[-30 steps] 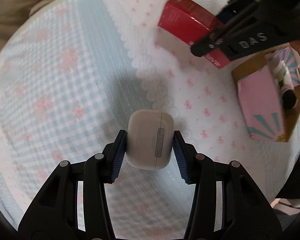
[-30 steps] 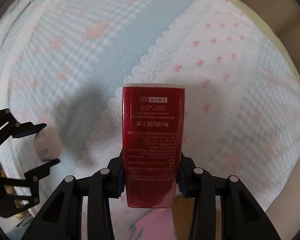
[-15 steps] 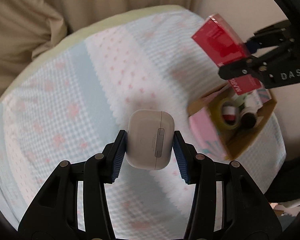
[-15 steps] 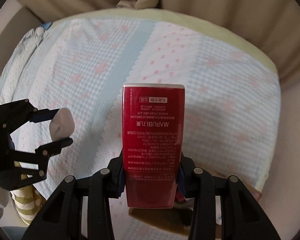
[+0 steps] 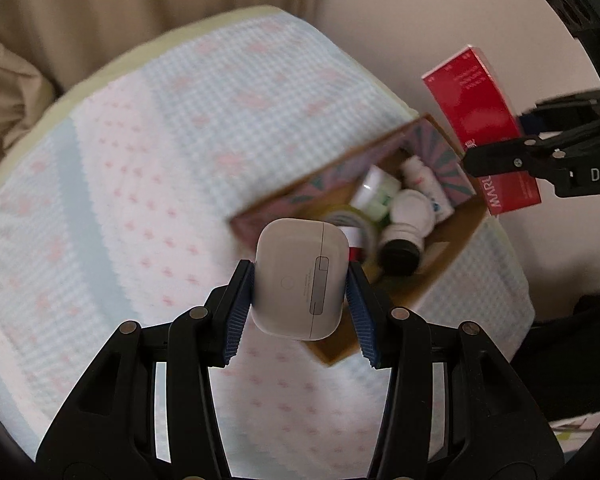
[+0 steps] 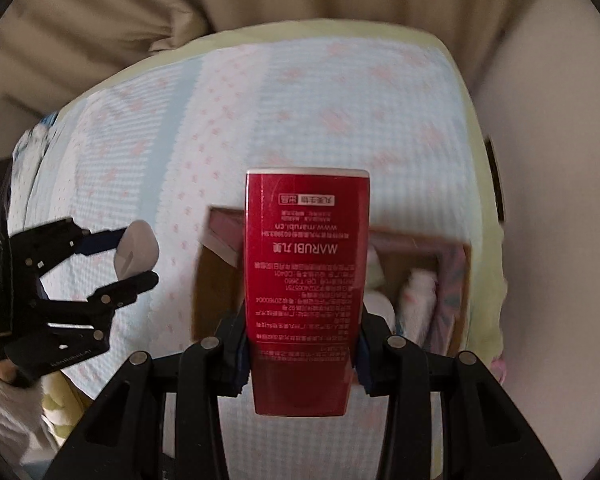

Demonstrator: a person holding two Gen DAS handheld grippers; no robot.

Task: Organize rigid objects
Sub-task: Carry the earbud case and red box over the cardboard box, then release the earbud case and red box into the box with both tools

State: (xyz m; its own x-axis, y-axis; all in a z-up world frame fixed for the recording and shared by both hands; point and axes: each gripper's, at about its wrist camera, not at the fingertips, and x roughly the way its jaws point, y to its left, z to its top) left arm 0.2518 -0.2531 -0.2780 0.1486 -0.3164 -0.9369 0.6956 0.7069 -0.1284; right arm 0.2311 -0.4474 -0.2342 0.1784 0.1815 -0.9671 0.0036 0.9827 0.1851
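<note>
On the left, the left gripper [image 5: 300, 300] is clamped on a white earbud case [image 5: 300, 276], its blue pads pressing the case's two sides, and it hangs in the air over the bed. In its own view the case sits just in front of the near-left rim of the cardboard box [image 5: 452, 248], which rests on the pale checked blanket [image 5: 140, 200] near the bed's right edge. The box is open at the top and already holds a few things: a roll of tape [image 5: 350, 218], a dark-capped bottle [image 5: 400, 256] and a white bottle [image 5: 422, 180], packed close together.

To the right, the right gripper [image 6: 300, 356] is closed on a red carton [image 6: 306, 280] — gripped low on its length, with the long axis pointing forward along the fingers. From this wrist the carton covers the middle of the box [image 6: 460, 280], so the opening lies ahead of and below it.

Both loads look close to the box. The case appears the nearer to the rim — its way in is forward and down to the right, where free space among the bottles seems tight. The carton's long axis runs roughly across the box, so it may need tipping to fit.
</note>
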